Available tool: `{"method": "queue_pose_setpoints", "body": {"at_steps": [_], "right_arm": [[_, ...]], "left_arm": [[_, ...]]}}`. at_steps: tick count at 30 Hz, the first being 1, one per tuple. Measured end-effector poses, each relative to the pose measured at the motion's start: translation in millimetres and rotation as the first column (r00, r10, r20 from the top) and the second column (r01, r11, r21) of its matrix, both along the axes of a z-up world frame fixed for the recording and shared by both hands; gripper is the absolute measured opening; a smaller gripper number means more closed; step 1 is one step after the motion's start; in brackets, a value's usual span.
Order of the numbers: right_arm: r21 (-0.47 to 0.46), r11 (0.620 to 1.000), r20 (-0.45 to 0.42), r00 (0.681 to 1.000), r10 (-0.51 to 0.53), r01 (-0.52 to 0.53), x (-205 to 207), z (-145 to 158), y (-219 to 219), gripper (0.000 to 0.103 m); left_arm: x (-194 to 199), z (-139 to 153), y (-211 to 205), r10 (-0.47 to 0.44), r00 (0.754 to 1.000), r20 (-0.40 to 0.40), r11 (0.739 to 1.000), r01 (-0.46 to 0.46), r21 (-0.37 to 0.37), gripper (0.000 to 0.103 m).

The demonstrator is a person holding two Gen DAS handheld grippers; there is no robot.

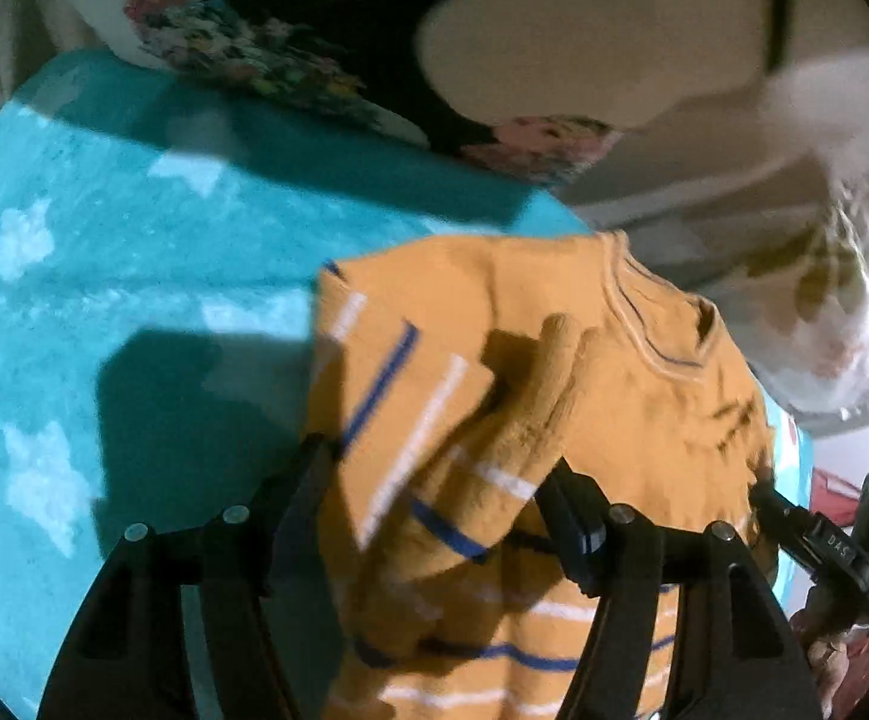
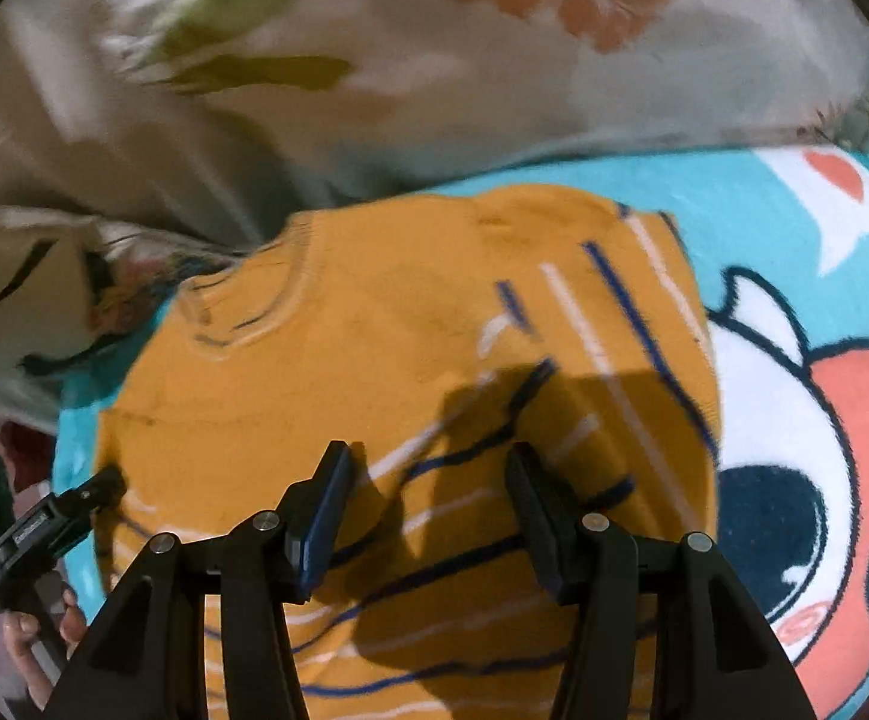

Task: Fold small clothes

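Observation:
A small mustard-yellow sweater [image 1: 614, 396] with blue and white stripes lies on a turquoise blanket [image 1: 104, 276]. Its sleeve [image 1: 494, 450] is folded across the chest, lying loose between the fingers of my left gripper [image 1: 440, 468], which is open just above the cloth. My right gripper [image 2: 428, 474] is open and empty over the sweater [image 2: 326, 372], whose other sleeve [image 2: 632, 324] is folded inward. Each gripper shows at the other view's edge: the right one [image 1: 818, 540] and the left one [image 2: 44, 528].
Floral pillows [image 1: 242, 42] and a cream floral sheet [image 2: 374, 60] lie beyond the sweater's collar. The blanket carries a cartoon print [image 2: 794, 450] to the right. A hand [image 2: 32, 642] holds the left gripper's handle.

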State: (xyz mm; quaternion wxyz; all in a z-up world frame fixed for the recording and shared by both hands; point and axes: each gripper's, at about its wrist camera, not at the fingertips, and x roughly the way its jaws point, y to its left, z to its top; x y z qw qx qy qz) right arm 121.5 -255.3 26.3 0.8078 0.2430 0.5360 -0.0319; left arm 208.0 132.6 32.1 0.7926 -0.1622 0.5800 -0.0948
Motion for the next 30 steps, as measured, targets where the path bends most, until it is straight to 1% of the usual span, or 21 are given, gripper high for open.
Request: {"method": "queue_pose_setpoints", "body": {"at_steps": [1, 5, 6, 9, 11, 14, 17, 20, 22, 26, 28, 30], "right_arm": [[0.006, 1.0, -0.006, 1.0, -0.027, 0.027, -0.2, -2.3, -9.1, 0.058], [0.054, 0.992, 0.0, 0.993, -0.118, 0.117, -7.1, -0.6, -36.8, 0.058], [0.072, 0.988, 0.003, 0.99, -0.14, 0.139, -10.9, 1.2, -44.9, 0.058], [0.07, 0.983, 0.014, 0.985, -0.17, 0.169, -24.1, 9.8, -58.6, 0.061], [0.102, 0.98, 0.035, 0.983, -0.178, 0.173, -36.3, 16.6, -68.4, 0.061], [0.118, 0.978, 0.049, 0.983, -0.177, 0.17, -59.7, 21.0, -79.4, 0.063], [0.116, 0.98, 0.048, 0.984, -0.169, 0.163, -86.4, 19.5, -85.5, 0.064], [0.107, 0.983, 0.037, 0.987, -0.155, 0.151, -114.7, 12.2, -90.8, 0.066], [0.111, 0.985, 0.025, 0.99, -0.137, 0.134, -125.7, 5.3, -89.4, 0.067], [0.14, 0.986, 0.006, 0.996, -0.089, 0.087, -134.4, -12.7, -75.0, 0.067], [0.177, 0.981, 0.004, 0.997, -0.082, 0.08, -134.1, -21.9, -70.5, 0.067], [0.183, 0.981, 0.008, 0.997, -0.072, 0.07, -130.6, -26.7, -63.9, 0.067]], "left_arm": [[1.8, 0.4, 3.0, 0.008, 1.0, -0.003, 1.0, -0.008, 0.011, 0.066], [3.2, -2.6, 24.9, 0.054, 0.997, -0.045, 0.994, -0.058, -0.09, 0.066], [-0.1, 0.0, 29.0, 0.064, 0.997, -0.042, 0.994, -0.067, -0.091, 0.066], [-17.8, 14.0, 33.8, 0.061, 0.998, 0.002, 0.996, -0.06, -0.065, 0.066], [-30.2, 23.3, 38.3, 0.053, 0.998, 0.026, 0.997, -0.052, -0.049, 0.066], [-56.3, 31.4, 48.2, 0.058, 0.998, 0.034, 0.998, -0.057, -0.03, 0.069], [-84.6, 28.4, 57.5, 0.062, 0.998, 0.018, 0.997, -0.062, -0.035, 0.072], [-106.9, 11.8, 52.6, 0.061, 0.998, -0.006, 0.997, -0.061, -0.048, 0.072], [-120.2, -2.1, 43.7, 0.054, 0.998, -0.023, 0.995, -0.056, -0.088, 0.072], [-137.6, -11.5, 31.5, 0.023, 1.0, -0.02, 0.992, -0.025, -0.125, 0.072], [-138.3, -13.7, 23.1, 0.017, 1.0, -0.013, 0.989, -0.019, -0.144, 0.072], [-137.1, -14.7, 17.6, 0.017, 1.0, -0.014, 0.991, -0.019, -0.131, 0.072]]}}
